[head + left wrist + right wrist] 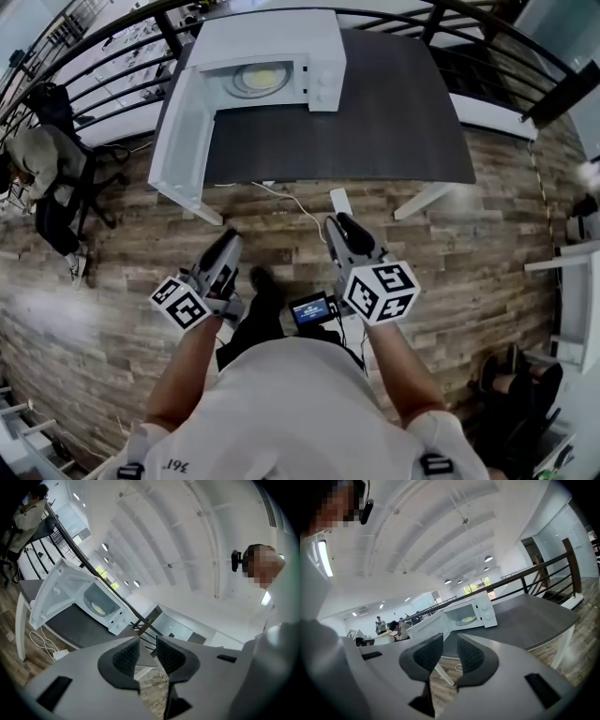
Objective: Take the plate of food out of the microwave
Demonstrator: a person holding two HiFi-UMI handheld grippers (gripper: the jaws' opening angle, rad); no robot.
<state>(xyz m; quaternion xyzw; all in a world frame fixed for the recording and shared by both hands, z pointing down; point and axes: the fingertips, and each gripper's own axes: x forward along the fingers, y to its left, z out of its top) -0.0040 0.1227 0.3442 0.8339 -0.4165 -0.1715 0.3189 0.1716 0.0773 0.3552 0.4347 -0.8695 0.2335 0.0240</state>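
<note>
Left tool (147,651) and right tool (450,651) are both empty, jaws a bit apart. I'd go in level at the open white microwave (270,37) and pinch the round plate of yellow food (262,79) by its rim.

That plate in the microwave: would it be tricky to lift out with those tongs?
The plate looks flat, thin and rigid, so it probably won't bend, but its smooth rim may slip. It looks like glass or ceramic, so it is likely breakable if dropped. The yellowish food seems to lie loose on top, so tilting might spill it.
</note>
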